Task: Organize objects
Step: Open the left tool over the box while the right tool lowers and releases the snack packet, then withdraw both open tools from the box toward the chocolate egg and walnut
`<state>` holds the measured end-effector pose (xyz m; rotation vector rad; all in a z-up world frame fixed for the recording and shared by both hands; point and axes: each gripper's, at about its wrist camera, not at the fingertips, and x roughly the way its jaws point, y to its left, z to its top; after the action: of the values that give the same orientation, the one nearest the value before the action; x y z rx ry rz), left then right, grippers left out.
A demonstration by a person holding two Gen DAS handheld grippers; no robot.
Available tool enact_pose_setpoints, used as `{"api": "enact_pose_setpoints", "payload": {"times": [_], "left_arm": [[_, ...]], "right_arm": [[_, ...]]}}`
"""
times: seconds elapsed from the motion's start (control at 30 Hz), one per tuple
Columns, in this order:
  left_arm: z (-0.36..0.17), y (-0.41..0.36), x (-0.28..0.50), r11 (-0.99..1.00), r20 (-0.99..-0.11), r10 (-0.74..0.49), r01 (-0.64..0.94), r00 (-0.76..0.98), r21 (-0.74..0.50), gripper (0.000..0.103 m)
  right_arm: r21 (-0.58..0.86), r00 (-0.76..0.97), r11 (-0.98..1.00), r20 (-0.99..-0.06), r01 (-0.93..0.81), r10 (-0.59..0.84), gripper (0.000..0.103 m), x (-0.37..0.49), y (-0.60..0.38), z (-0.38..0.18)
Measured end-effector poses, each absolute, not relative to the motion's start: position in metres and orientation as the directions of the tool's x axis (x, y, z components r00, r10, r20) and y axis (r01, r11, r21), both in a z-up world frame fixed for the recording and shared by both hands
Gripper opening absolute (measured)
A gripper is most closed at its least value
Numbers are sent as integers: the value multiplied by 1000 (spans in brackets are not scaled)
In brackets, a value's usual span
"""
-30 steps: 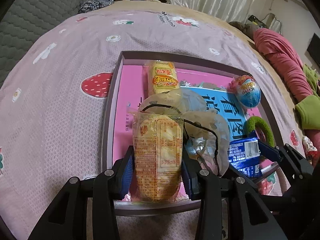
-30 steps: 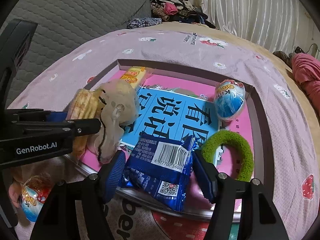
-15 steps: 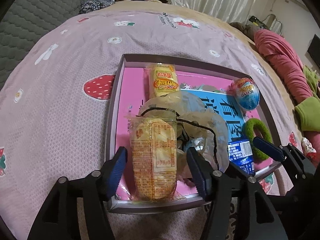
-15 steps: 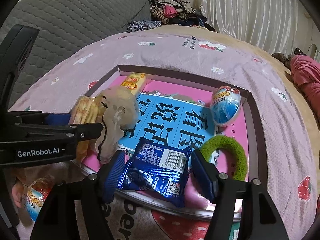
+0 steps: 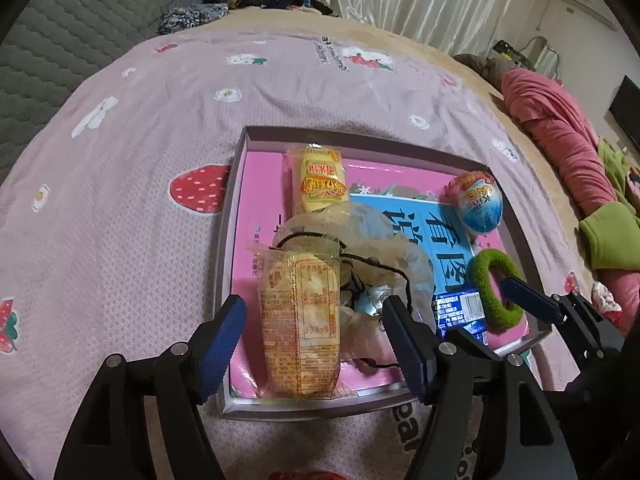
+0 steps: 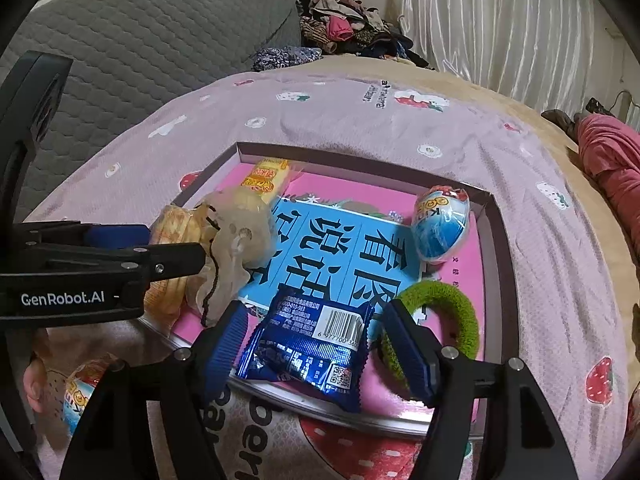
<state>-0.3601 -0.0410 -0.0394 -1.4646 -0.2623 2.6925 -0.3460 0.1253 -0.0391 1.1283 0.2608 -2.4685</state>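
Note:
A shallow box [image 5: 236,208] lies on the bed with a pink and blue book [image 6: 340,248] as its floor. My left gripper [image 5: 316,308] straddles a clear cracker pack [image 5: 300,328]; its jaws are opening and the pads stand clear of the pack. A sheer drawstring pouch [image 5: 360,240] and a yellow snack [image 5: 320,182] lie beyond. My right gripper [image 6: 314,312] is open around a blue packet [image 6: 312,352] at the box's near edge, with a small gap on each side. A toy egg [image 6: 440,224] and a green hair tie [image 6: 460,308] lie on the right.
The box sits on a pink strawberry-print quilt [image 5: 120,240]. A second toy egg [image 6: 78,392] lies outside the box at lower left. A grey quilted headboard [image 6: 140,60], a clothes pile [image 6: 344,36] and curtains stand behind; pink and green clothes [image 5: 560,140] lie to the right.
The left jaws have spread off the cracker pack, which now rests in the box. The right jaws have widened slightly and no longer touch the blue packet.

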Motion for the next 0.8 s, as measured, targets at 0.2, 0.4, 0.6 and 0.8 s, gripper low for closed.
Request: {"api": "enact_pose_setpoints", "payload": {"times": [0.2,0.4,0.6,0.8], "left_arm": [[-37,-41,-359,-987,-829,121,26,-546,-161,75],[-30,-41,-357,-990,-825,99,28,-557,-137,77],[-25,-43,-354,-991,-823,84,35,-562,-125,78],[-18,-44,-350,-991,-816,87,33,-572,-129,78]], "right_arm": [[-3,-589,-899,-756,438,-285,74,-345,126,-36],[-9,-596,-901,-753,433,-279,81,-343,126,-30],[-16,-603,-905,-751,426,-270,85,-340,127,-24],[-23,-610,-908,-747,419,-263,86,-336,128,-19]]}}
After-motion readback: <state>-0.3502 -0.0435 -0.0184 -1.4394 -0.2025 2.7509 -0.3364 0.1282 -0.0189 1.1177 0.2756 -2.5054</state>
